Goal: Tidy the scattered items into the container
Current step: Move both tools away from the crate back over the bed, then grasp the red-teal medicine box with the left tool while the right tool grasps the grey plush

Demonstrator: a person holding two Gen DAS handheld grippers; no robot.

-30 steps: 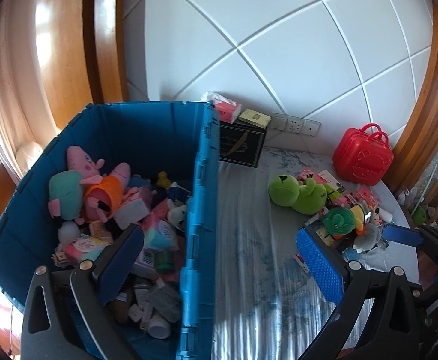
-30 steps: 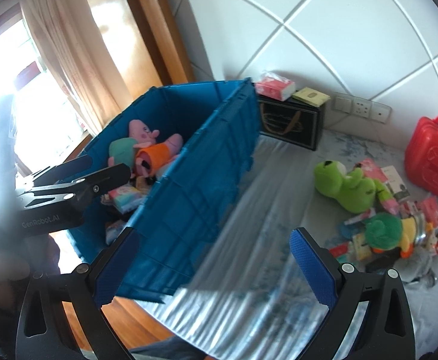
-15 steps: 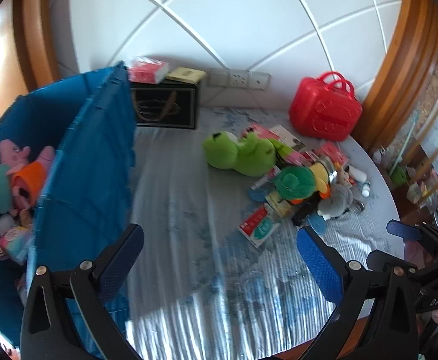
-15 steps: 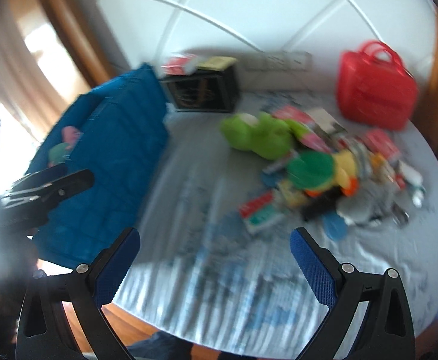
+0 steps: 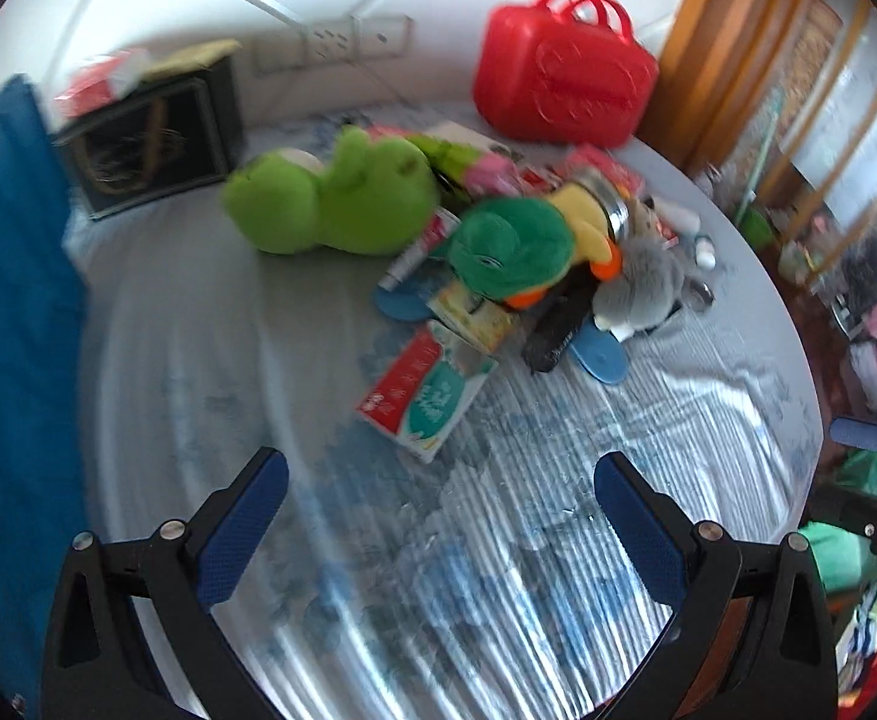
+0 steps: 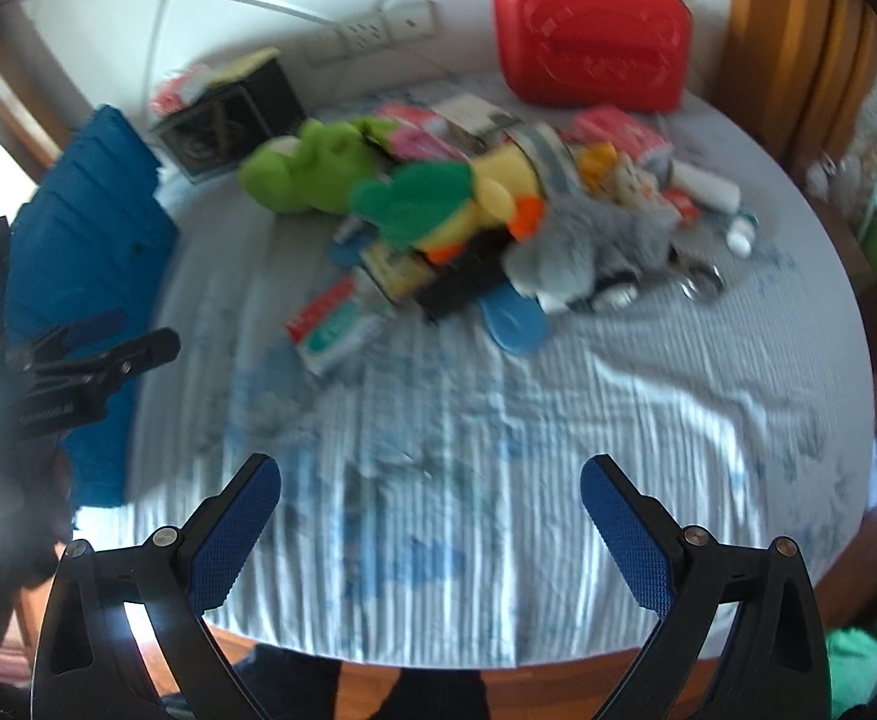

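Note:
A pile of scattered items lies on the round table: a green frog plush (image 5: 330,204) (image 6: 300,171), a green-and-yellow duck plush (image 5: 522,252) (image 6: 438,204), a grey plush (image 5: 642,288) (image 6: 582,246), a red-and-teal box (image 5: 426,390) (image 6: 336,324), blue flat pieces and small packets. The blue container (image 5: 12,300) (image 6: 90,252) stands at the left, its inside hidden. My left gripper (image 5: 438,498) is open and empty above the cloth, short of the pile. My right gripper (image 6: 429,492) is open and empty over the table's near part. Both views are motion-blurred.
A red plastic case (image 5: 564,84) (image 6: 594,30) stands at the back by the wall. A black box (image 5: 150,144) (image 6: 228,120) with small packs on top sits beside the container. The striped tablecloth (image 6: 498,420) covers the table; its rounded edge runs close below my grippers.
Both views have swung right, from the container to the pile of items. The container has slid to the left edge. Both grippers stayed open and empty.

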